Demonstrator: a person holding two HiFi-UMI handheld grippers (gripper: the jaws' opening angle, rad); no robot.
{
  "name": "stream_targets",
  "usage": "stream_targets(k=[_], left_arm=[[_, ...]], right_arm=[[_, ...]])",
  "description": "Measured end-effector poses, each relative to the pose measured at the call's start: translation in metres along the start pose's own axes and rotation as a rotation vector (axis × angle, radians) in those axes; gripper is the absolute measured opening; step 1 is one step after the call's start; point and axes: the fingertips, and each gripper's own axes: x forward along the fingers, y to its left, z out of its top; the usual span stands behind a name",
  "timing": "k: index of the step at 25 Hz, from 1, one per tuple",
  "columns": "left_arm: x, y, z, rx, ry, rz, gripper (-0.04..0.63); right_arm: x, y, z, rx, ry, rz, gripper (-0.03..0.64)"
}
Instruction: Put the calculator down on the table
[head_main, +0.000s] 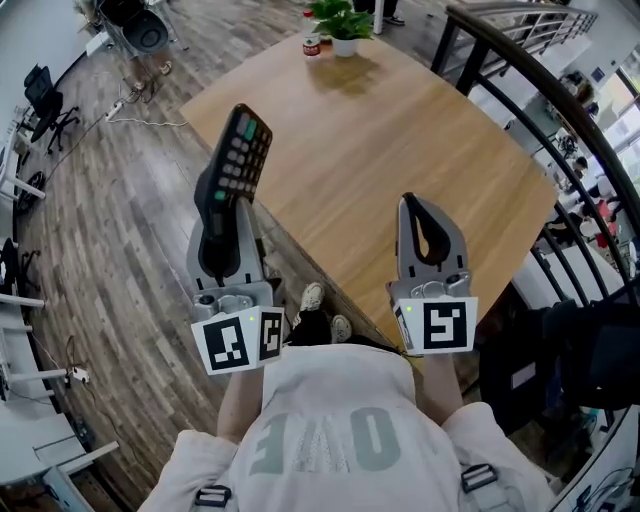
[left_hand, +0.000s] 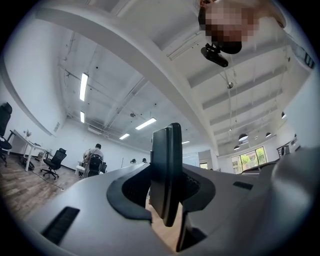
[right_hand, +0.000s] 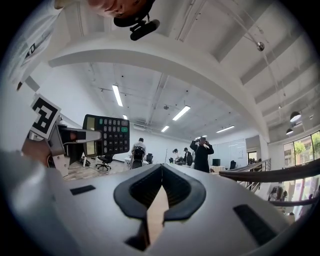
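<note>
A black calculator (head_main: 240, 155) with several grey keys and a few green ones stands upright in my left gripper (head_main: 218, 188), which is shut on its lower end. It hangs above the floor just off the near-left edge of the wooden table (head_main: 400, 140). In the left gripper view the calculator (left_hand: 167, 170) shows edge-on, clamped between the two jaws. The right gripper view shows its keypad (right_hand: 106, 135) at the left. My right gripper (head_main: 421, 207) is over the table's near edge, its jaws closed together with nothing between them (right_hand: 161, 172).
A potted plant (head_main: 345, 25) and a red can (head_main: 311, 44) stand at the table's far corner. A dark railing (head_main: 540, 90) curves along the right side. An office chair (head_main: 140, 25) is at the far left. People (right_hand: 202, 152) stand in the room beyond.
</note>
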Motion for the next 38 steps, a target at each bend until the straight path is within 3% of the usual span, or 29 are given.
stream_targets(k=[8, 13, 19, 25, 30, 34, 38], left_arm=[[0.069, -0.009, -0.025, -0.01, 0.014, -0.136, 0.12], [0.122, -0.029, -0.037, 0.052, 0.041, -0.331, 0.119], [0.201, -0.074, -0.054, 0.224, 0.141, -0.798, 0.12], [0.235, -0.148, -0.128, 0.532, 0.304, -1.312, 0.118], [0.228, -0.184, -0.225, 0.844, 0.568, -1.691, 0.119], [0.199, -0.193, -0.285, 1.039, 0.775, -2.01, 0.119], [0.159, -0.185, -0.328, 1.19, 1.009, -2.28, 0.12]], right_arm=[[0.036, -0.02, -0.016, 0.013, 0.042, -0.142, 0.02], [0.049, -0.037, -0.025, 0.002, 0.096, -0.219, 0.02], [0.042, -0.054, -0.052, 0.013, 0.194, -0.379, 0.02], [0.013, -0.067, -0.076, 0.05, 0.291, -0.565, 0.02], [-0.016, -0.069, -0.099, 0.079, 0.391, -0.677, 0.02], [-0.032, -0.056, -0.115, 0.117, 0.473, -0.756, 0.02], [-0.048, -0.043, -0.13, 0.152, 0.525, -0.813, 0.02]])
